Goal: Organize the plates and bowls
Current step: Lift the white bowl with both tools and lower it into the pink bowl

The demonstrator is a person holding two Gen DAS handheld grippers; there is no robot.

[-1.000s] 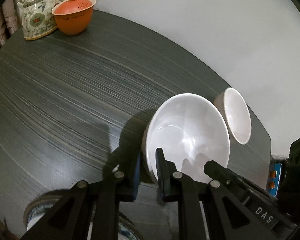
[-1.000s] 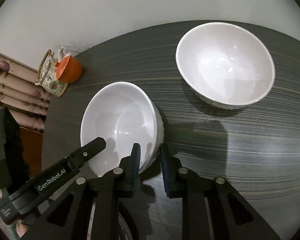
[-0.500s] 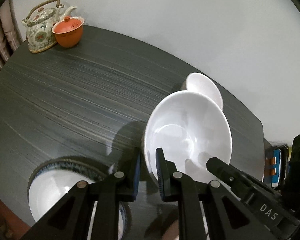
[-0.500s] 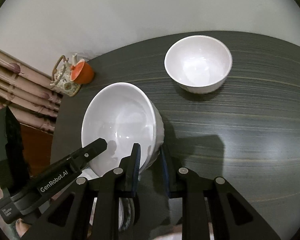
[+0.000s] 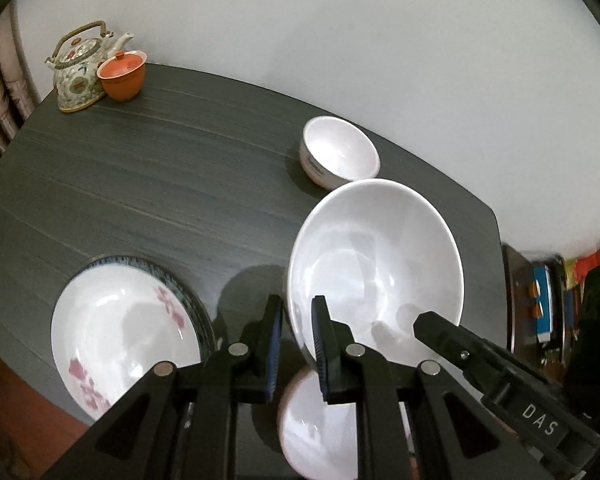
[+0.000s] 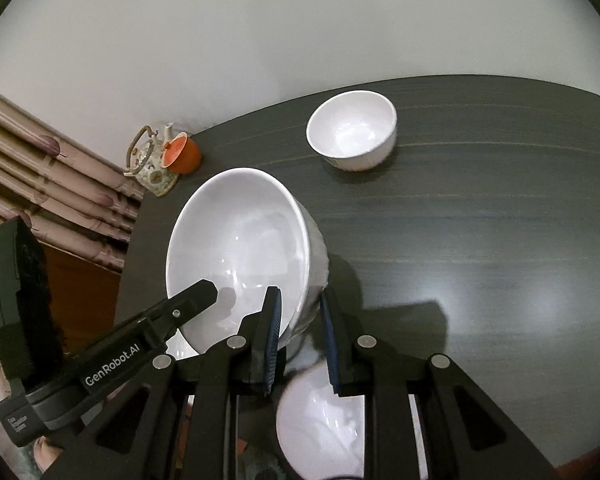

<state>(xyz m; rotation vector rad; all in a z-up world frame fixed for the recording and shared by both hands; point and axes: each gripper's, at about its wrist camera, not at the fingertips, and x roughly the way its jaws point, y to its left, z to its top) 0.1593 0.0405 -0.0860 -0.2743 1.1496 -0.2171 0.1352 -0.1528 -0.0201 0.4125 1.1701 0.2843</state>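
Two tools grip one large white bowl (image 5: 374, 264) by opposite sides of its rim, holding it tilted above the dark wood-grain worktop (image 5: 160, 184). Left tool (image 5: 298, 332): jaws closed on the rim's near-left edge, one pad inside, one outside. Right tool (image 6: 300, 334): jaws closed on the rim's right edge in the same manner. A flower-patterned plate (image 5: 124, 332) lies on a blue-rimmed plate near the worktop's front edge. Directly below the held bowl sits another white bowl (image 6: 320, 420). A smaller white bowl (image 6: 352, 130) stands toward the back. A floral teapot (image 5: 78, 70) and an orange lidded cup (image 5: 122, 74) touch at the far corner.
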